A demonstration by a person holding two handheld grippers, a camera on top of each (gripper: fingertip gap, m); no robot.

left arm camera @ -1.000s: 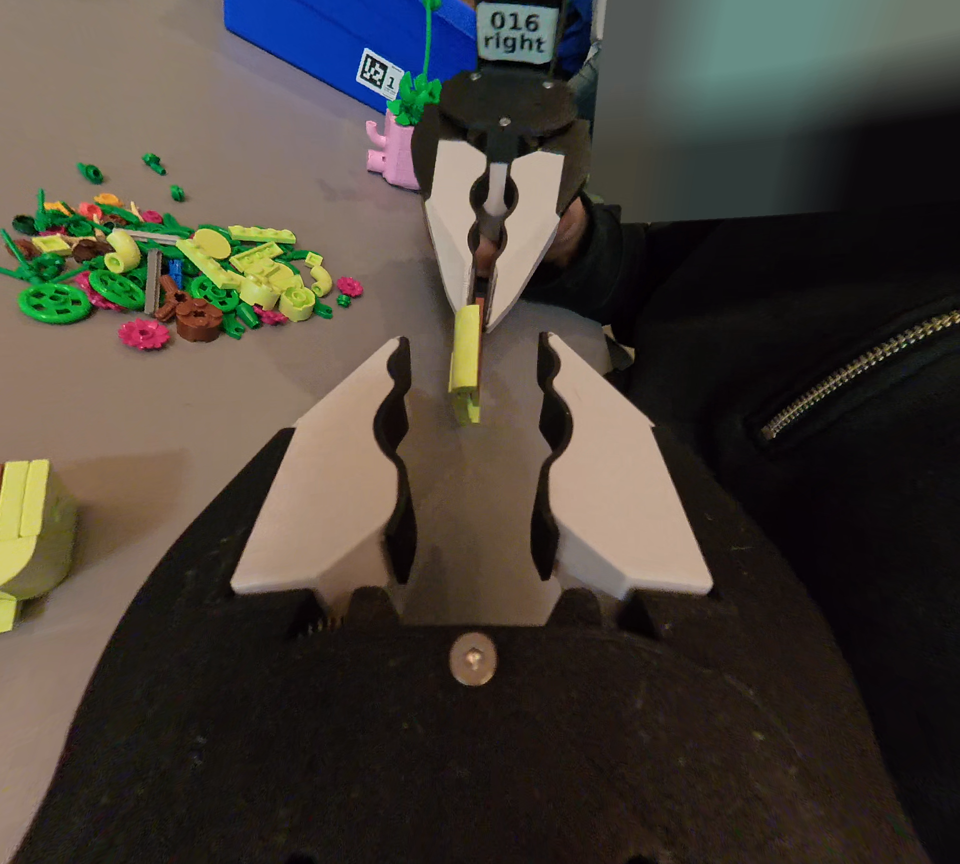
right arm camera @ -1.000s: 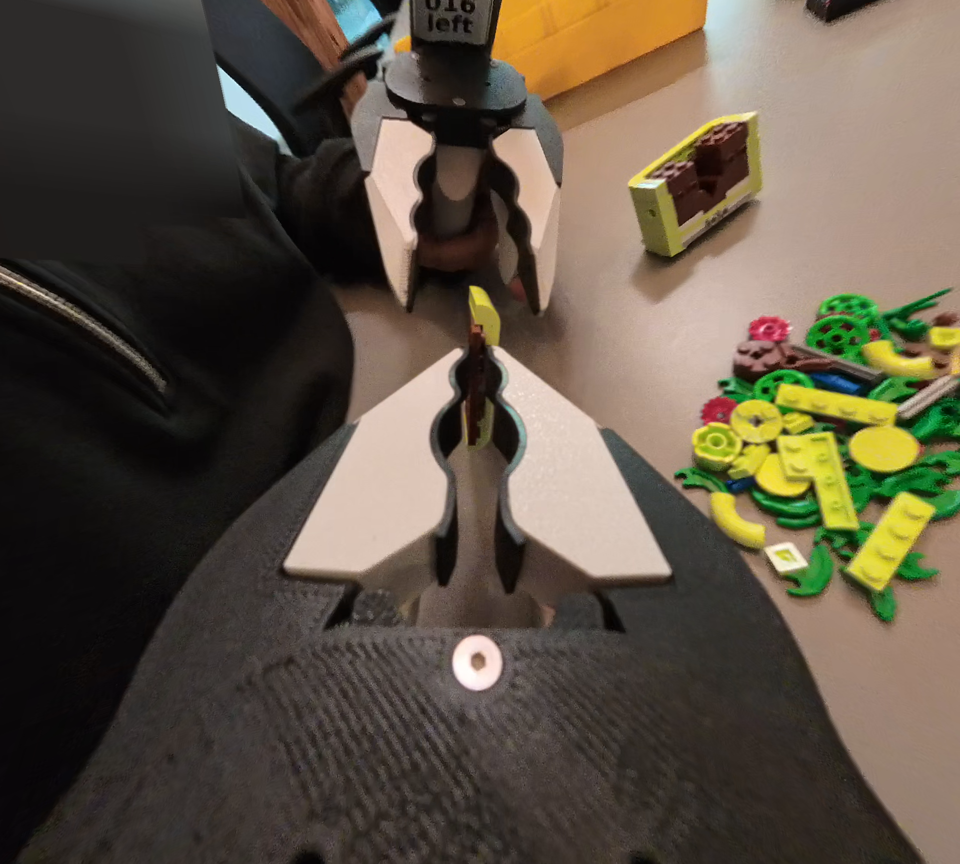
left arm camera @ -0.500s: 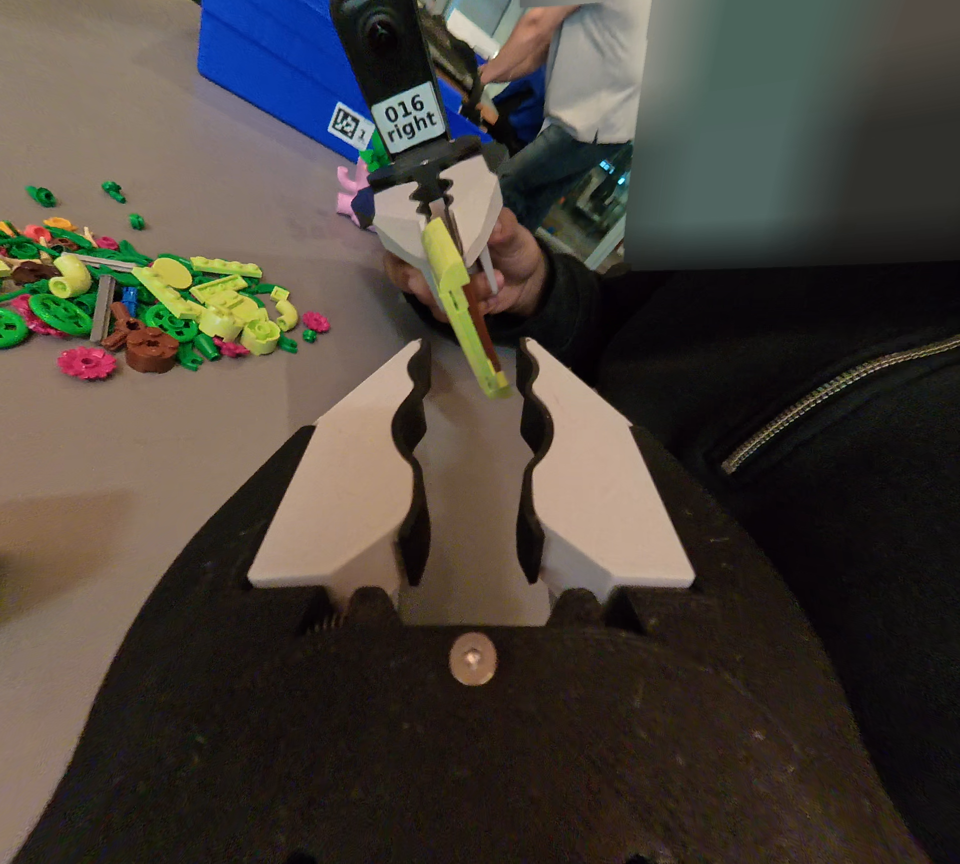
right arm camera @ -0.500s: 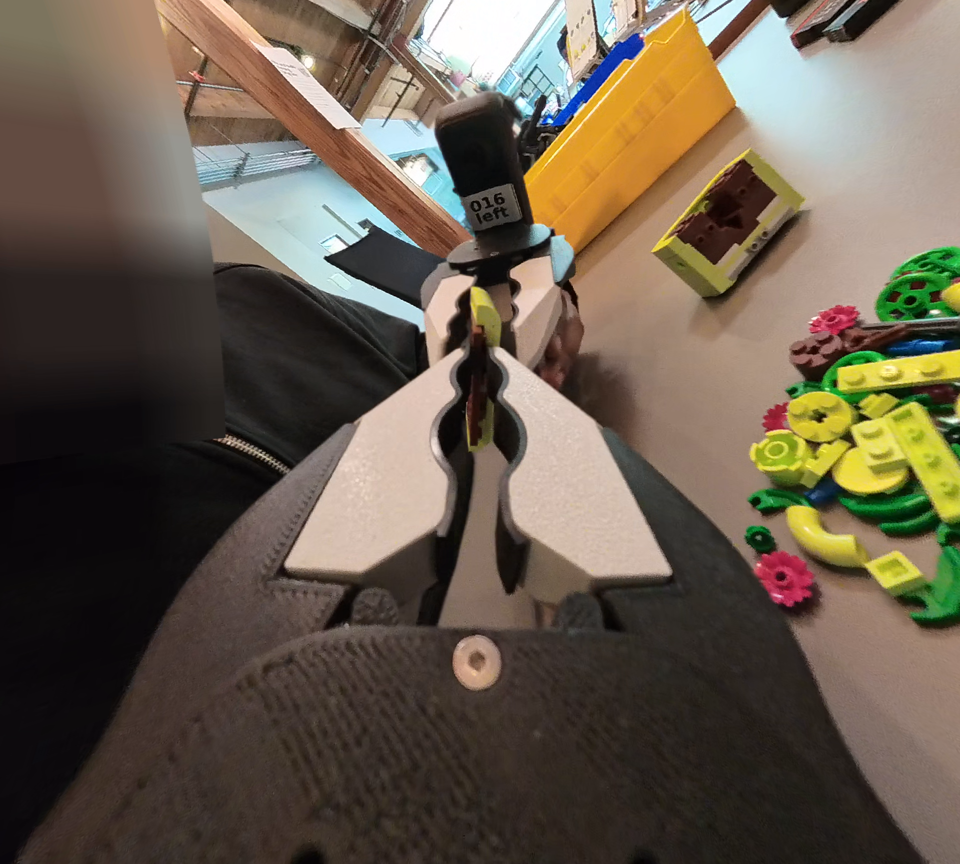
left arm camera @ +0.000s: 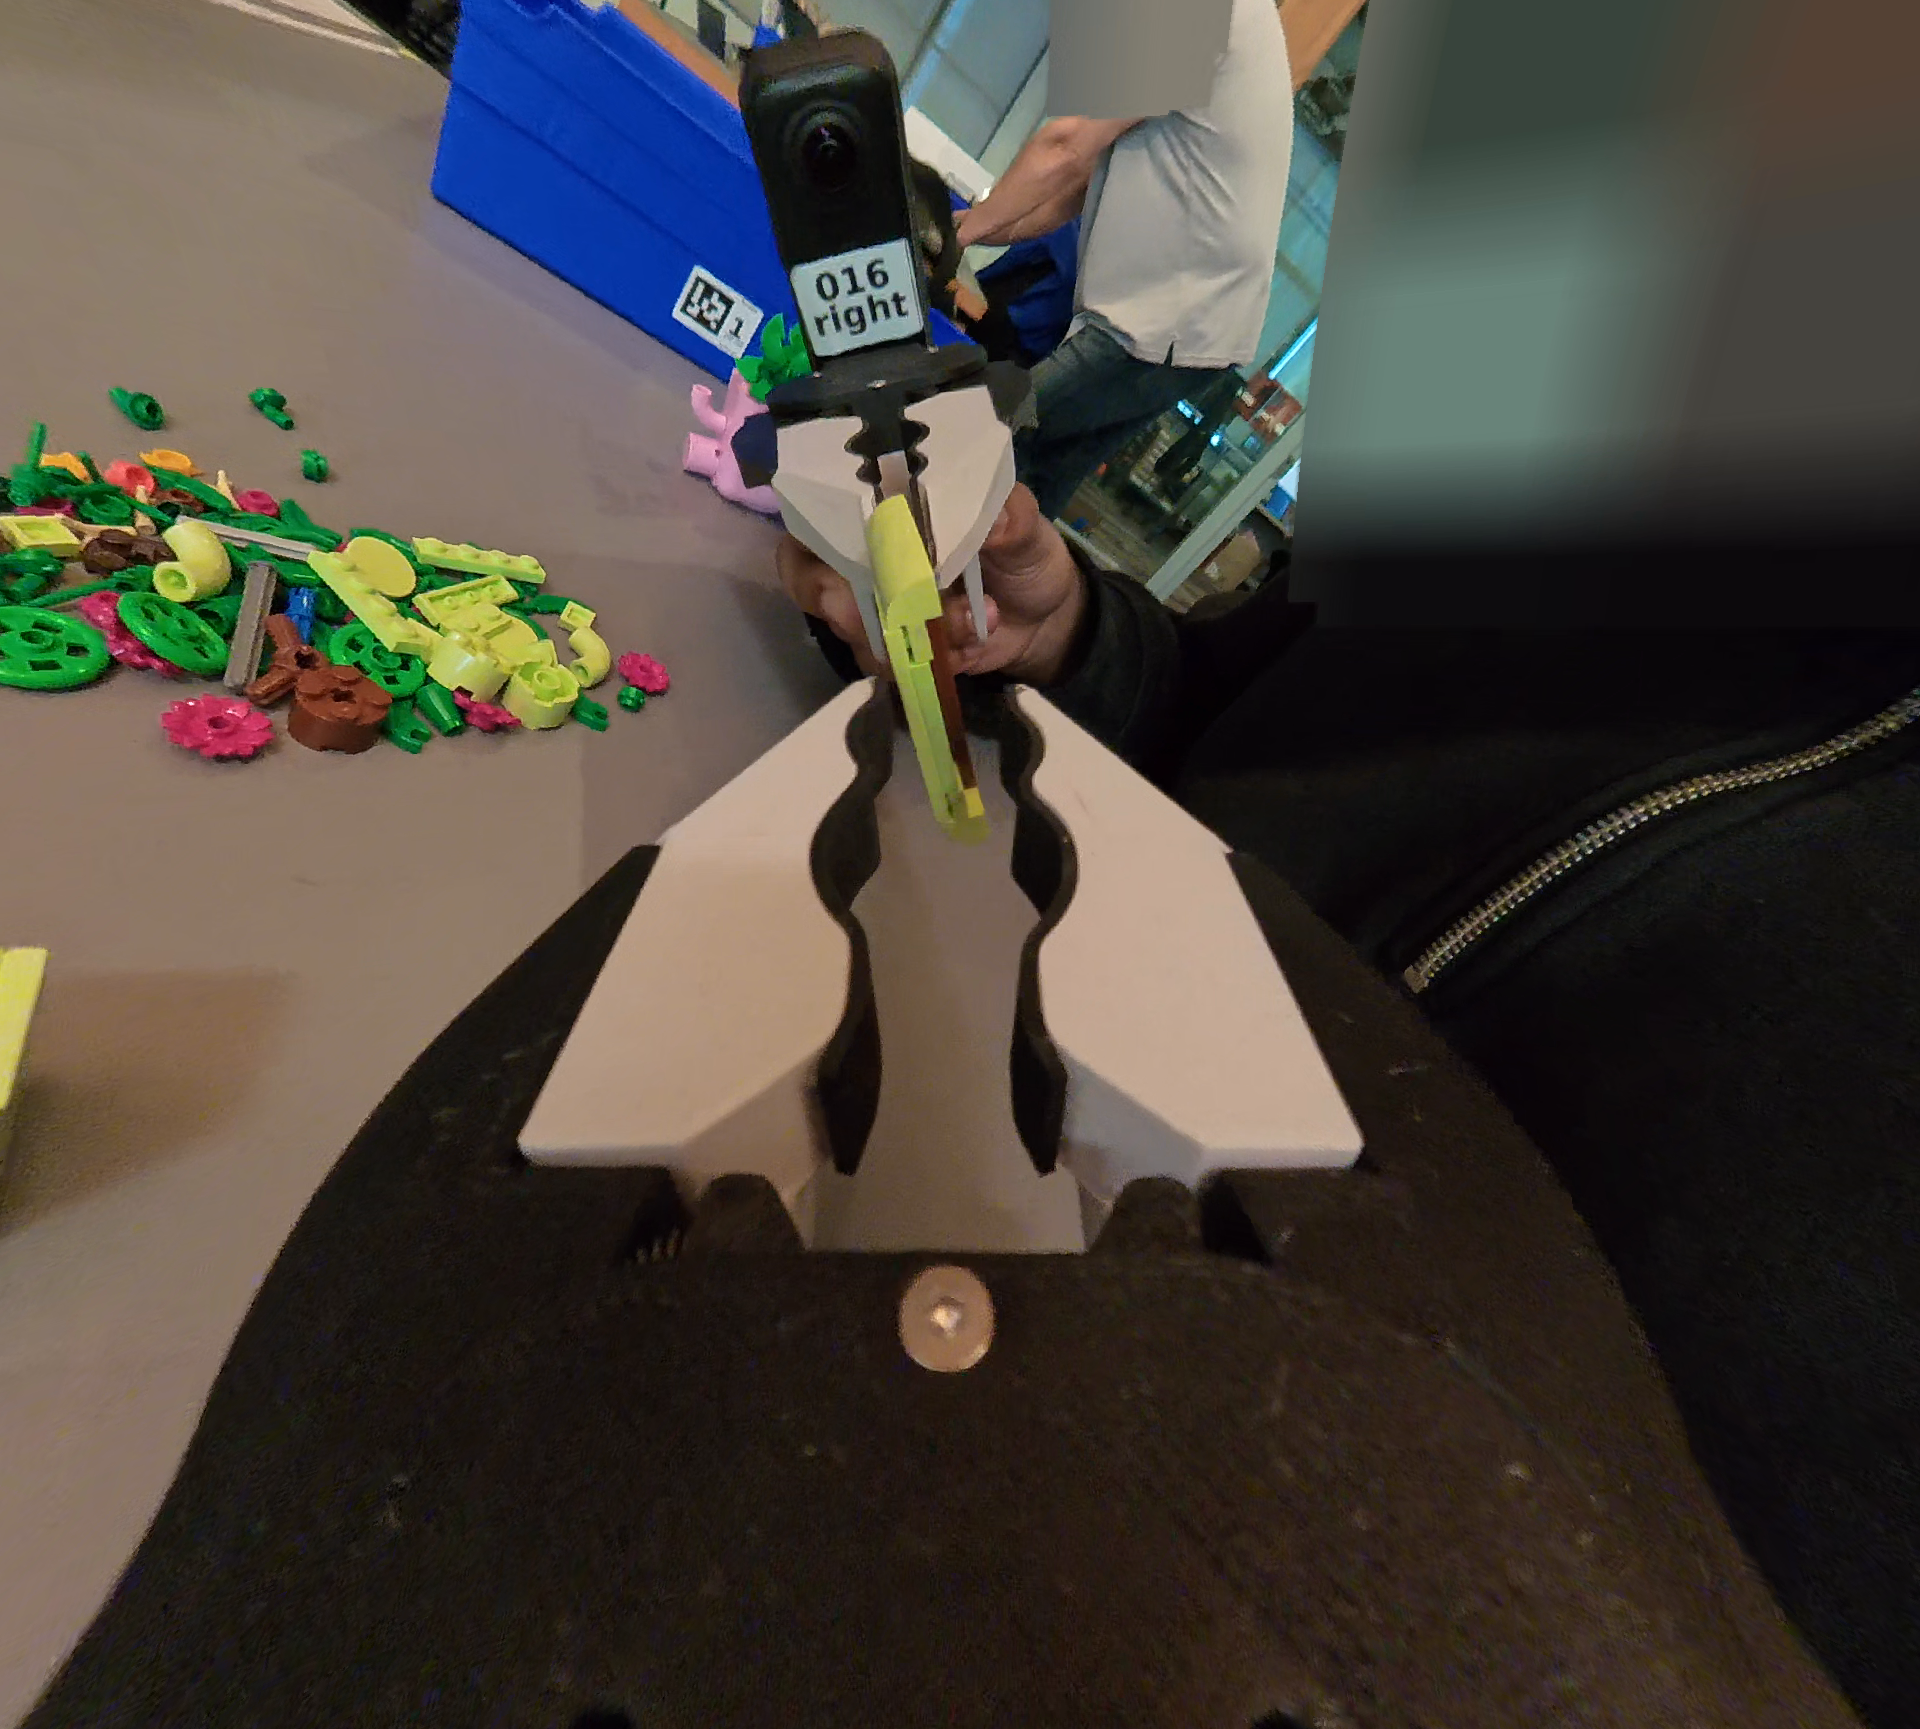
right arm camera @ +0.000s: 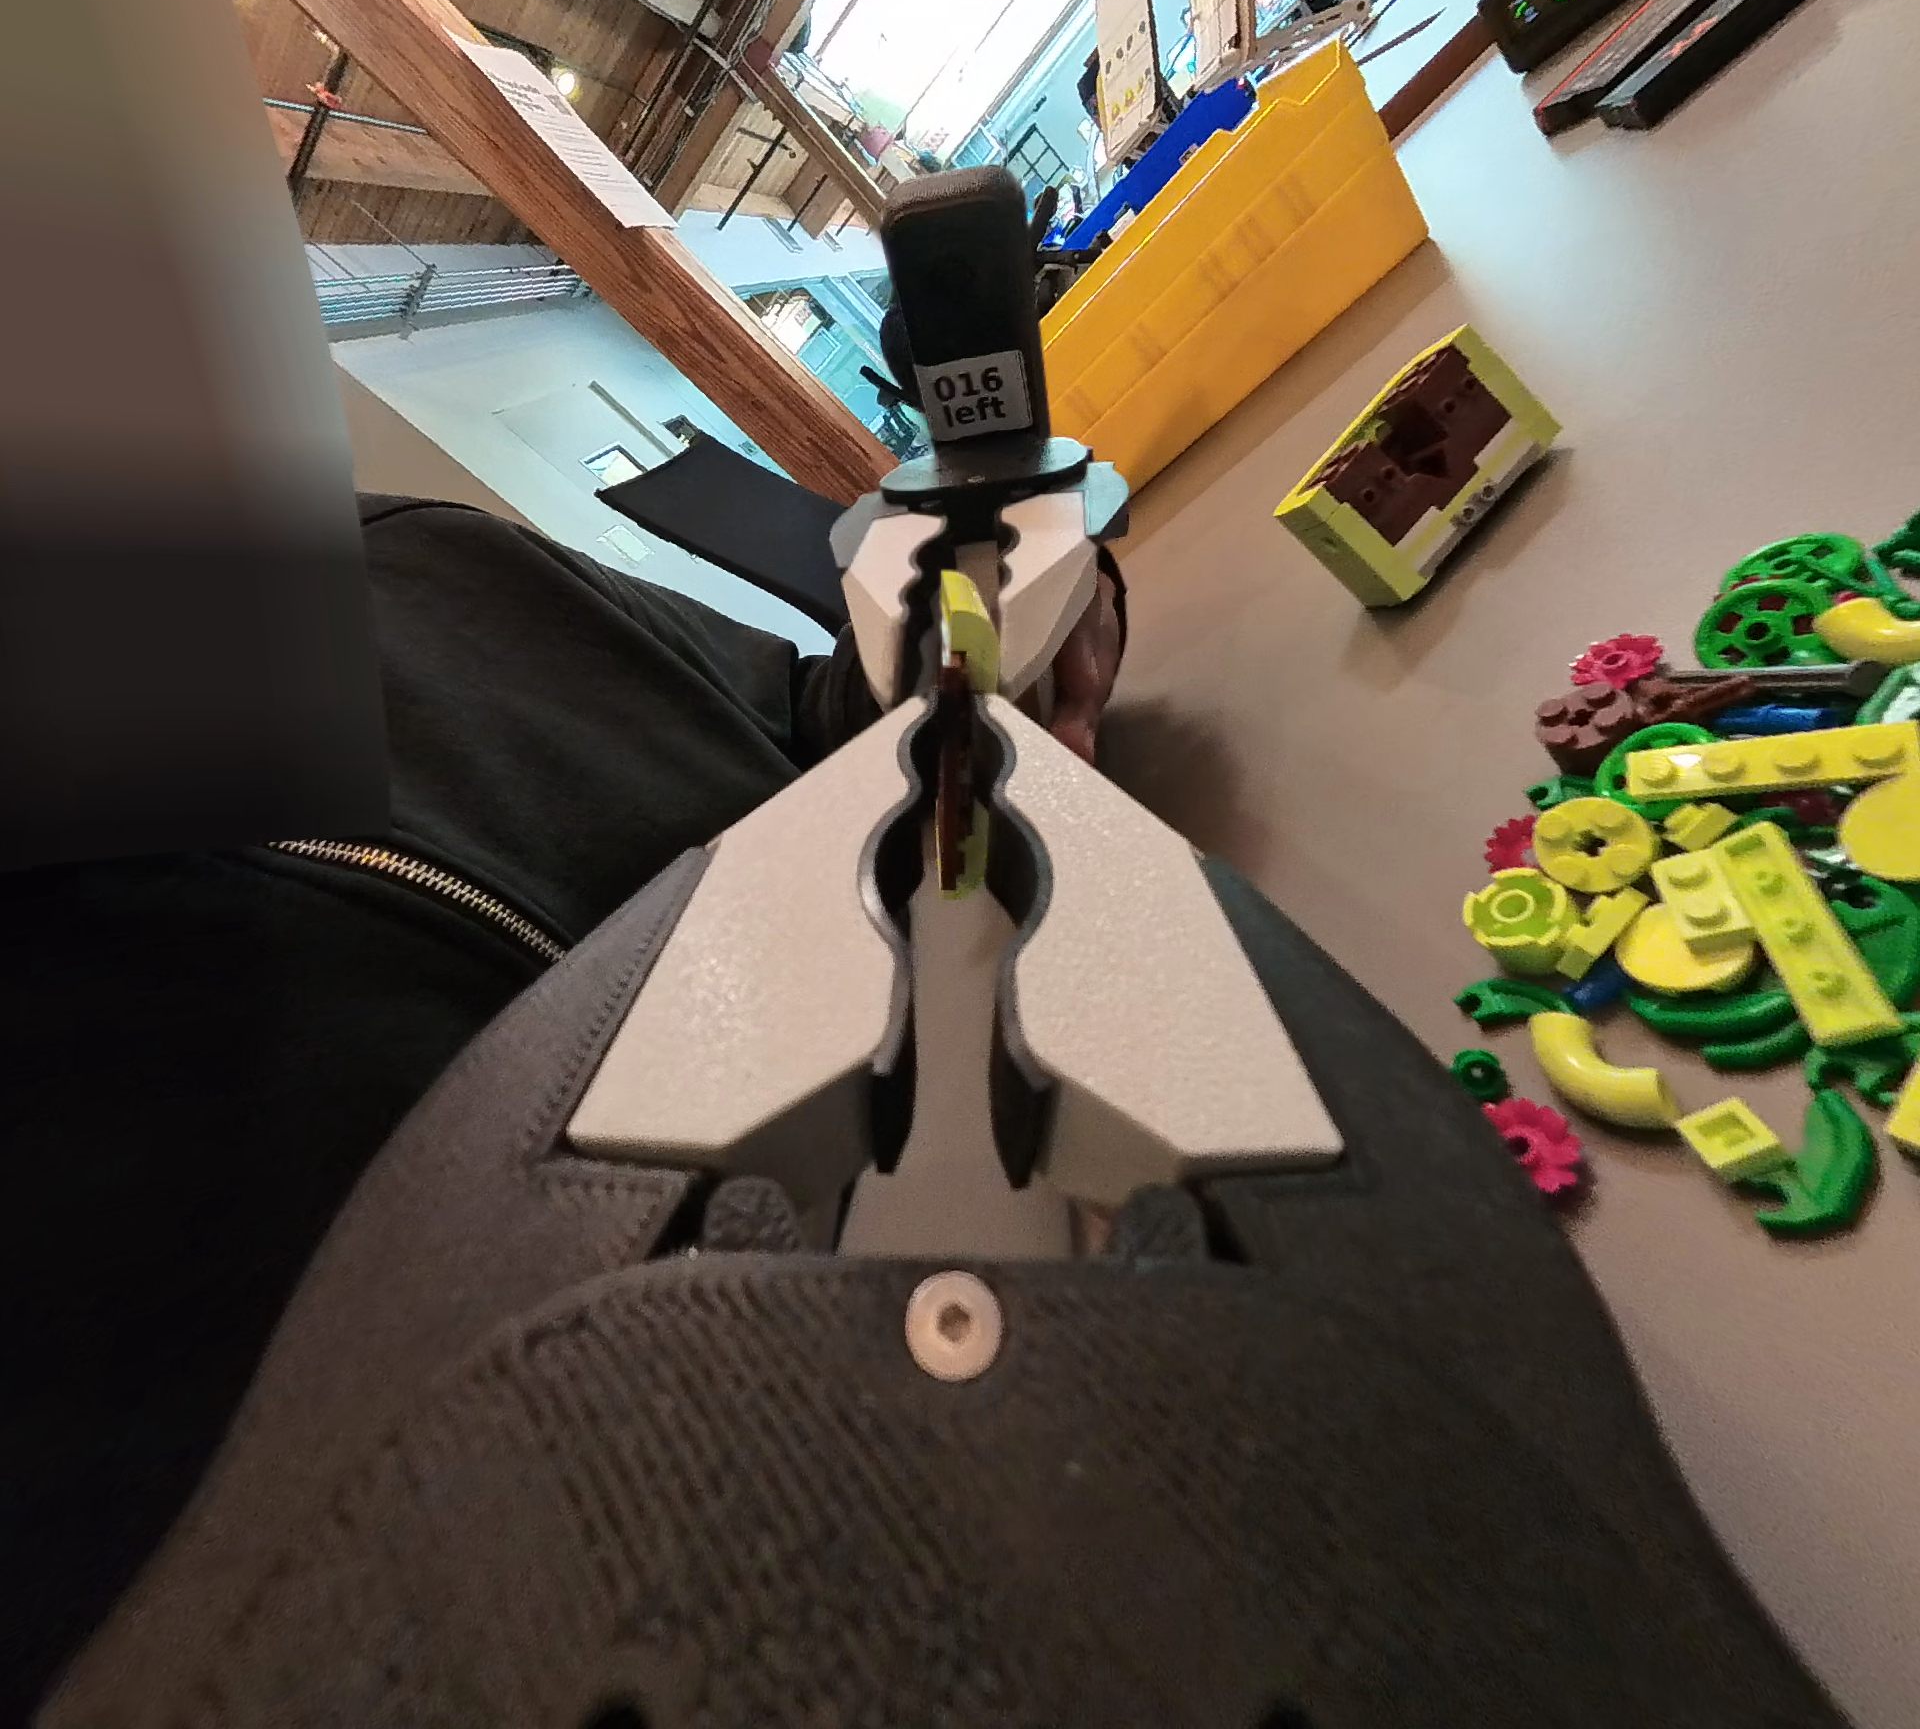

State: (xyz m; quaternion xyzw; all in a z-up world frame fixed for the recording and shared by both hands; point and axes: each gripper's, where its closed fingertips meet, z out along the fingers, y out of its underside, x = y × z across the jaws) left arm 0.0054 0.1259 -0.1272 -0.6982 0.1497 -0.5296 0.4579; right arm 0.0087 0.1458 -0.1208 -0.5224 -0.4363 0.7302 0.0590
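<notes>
Grey table (left arm camera: 312, 900) under a timbered workshop ceiling carries everything but the piece you hold in the air off its near edge. That lime-and-brown strip (left arm camera: 928, 703) is clamped flat between the fingers of your right gripper (right arm camera: 961, 806), its long axis running on from those fingers straight at your left gripper (left arm camera: 940, 775). The left one faces it with its fingers apart, and the strip's free end lies between them, nearer the right finger (left arm camera: 1122, 931); whether it touches, you cannot tell.

From the left wrist you see the strip's length and the gap either side. From the right wrist it is foreshortened, only its rounded lime tip showing in front of the left gripper.

Loose bricks (left arm camera: 312, 619) lie mid-table, a lime box (right arm camera: 1423, 474) beyond, with a yellow bin (right arm camera: 1247, 266) and blue bin (left arm camera: 592, 162) farther back.
</notes>
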